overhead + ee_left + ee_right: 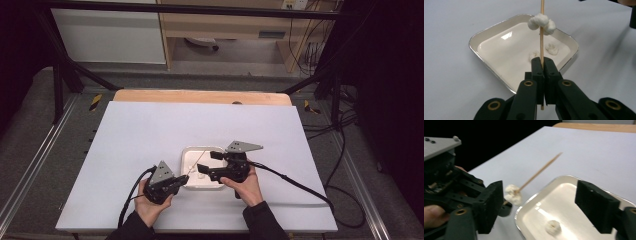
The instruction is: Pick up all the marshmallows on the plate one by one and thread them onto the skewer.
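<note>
A thin wooden skewer (pixel 542 37) stands clamped between the jaws of my left gripper (pixel 541 63), which is shut on it. Two white puffy pieces (pixel 541 22) are threaded on the skewer above the jaws. Below lies a shallow white tray with a shiny rim (pixel 474 40); two loose white pieces (pixel 551 48) rest in it. My right gripper (pixel 544 205) is open over the tray (pixel 524 210), and the skewer (pixel 539 172) with its white lump (pixel 512 193) slants just beyond its left jaw. One loose piece (pixel 552 227) lies between the jaws. In the high view, left gripper (pixel 182 179) and right gripper (pixel 210 162) meet at the tray (pixel 192 150).
The tray sits near the front middle of a white table top (pixel 150 130), with a wooden strip (pixel 200 96) along the far edge. Black cables (pixel 300 185) trail from both grippers toward the front and right. A dark frame and floor surround the table.
</note>
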Demonstrator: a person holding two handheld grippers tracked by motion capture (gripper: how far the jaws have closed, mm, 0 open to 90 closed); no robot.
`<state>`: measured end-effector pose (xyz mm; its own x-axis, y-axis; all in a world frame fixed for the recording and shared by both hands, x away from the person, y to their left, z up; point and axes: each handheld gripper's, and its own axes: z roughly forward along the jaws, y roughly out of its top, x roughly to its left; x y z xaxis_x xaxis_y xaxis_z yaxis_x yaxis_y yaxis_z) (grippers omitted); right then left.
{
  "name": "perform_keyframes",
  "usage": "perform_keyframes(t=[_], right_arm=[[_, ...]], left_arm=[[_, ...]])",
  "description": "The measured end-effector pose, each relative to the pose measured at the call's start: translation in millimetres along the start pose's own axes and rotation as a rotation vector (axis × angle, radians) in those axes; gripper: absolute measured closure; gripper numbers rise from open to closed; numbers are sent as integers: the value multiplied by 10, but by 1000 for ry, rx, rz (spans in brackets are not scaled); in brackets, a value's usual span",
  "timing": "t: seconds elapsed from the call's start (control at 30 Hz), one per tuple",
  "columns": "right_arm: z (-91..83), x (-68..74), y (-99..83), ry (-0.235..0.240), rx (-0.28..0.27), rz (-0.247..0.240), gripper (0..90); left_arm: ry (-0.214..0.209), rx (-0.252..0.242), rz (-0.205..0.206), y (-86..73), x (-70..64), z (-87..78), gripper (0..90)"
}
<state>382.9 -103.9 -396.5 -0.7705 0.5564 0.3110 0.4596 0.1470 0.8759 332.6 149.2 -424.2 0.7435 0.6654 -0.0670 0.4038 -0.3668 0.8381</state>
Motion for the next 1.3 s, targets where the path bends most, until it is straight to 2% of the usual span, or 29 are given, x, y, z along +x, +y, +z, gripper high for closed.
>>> perform_keyframes(t=[0.17,0.27,0.63,0.83,1.03,1.1,1.3], right_arm=[[-88,-97,3,-81,56,-52,134],[-104,-147,-19,-124,108,-86,94],[-33,-290,-235,-176,218,-129,83],[41,-313,-322,-179,263,-164,124],[81,-305,-384,-165,296,-196,215],[81,-295,-394,-172,293,-220,254],[113,-288,-409,-132,272,-230,379]], left_arm=[[-2,2,-9,-16,34,-25,885],[-3,1,-12,-22,49,-38,885],[-8,15,-15,-38,72,-43,884],[-11,20,-15,-45,83,-43,884],[-16,20,-22,-53,104,-48,884],[-18,18,-27,-55,110,-49,884],[-19,15,-27,-51,109,-56,884]])
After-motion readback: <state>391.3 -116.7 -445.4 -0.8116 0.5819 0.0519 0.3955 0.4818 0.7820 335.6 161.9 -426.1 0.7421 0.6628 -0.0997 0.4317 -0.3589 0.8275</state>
